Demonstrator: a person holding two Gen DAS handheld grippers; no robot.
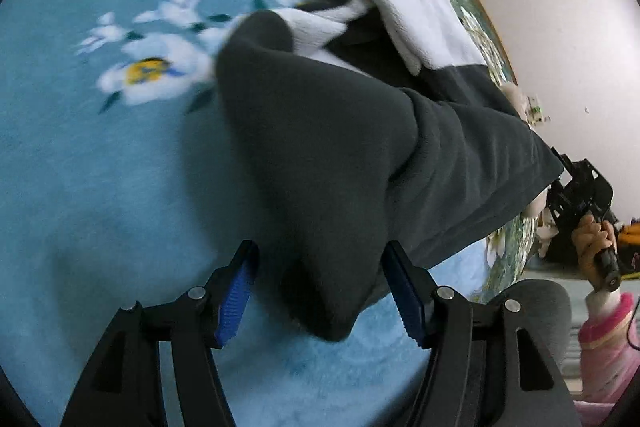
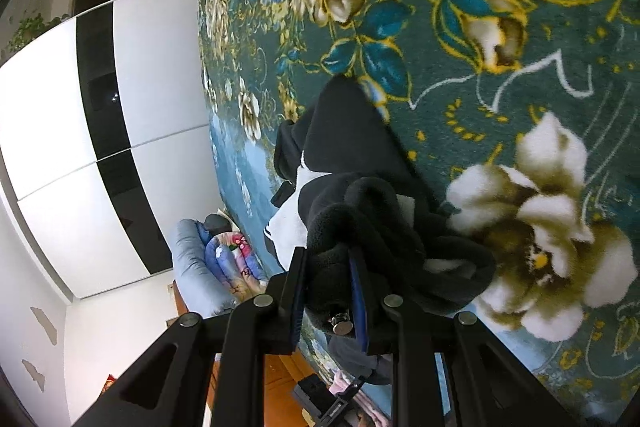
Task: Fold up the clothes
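Left gripper: jaws apart, a dark corner of the garment hanging between the blue pads, contact unclear. Right gripper: jaws clamped on a bunched dark fold of the garment. Garment, dark grey with white panels, lies partly lifted over the floral blanket. Right hand grips its handle.

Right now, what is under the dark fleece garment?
Under the dark fleece garment lies the blue floral blanket. Its white flower shows beside the cloth; whatever lies directly beneath the garment is covered.
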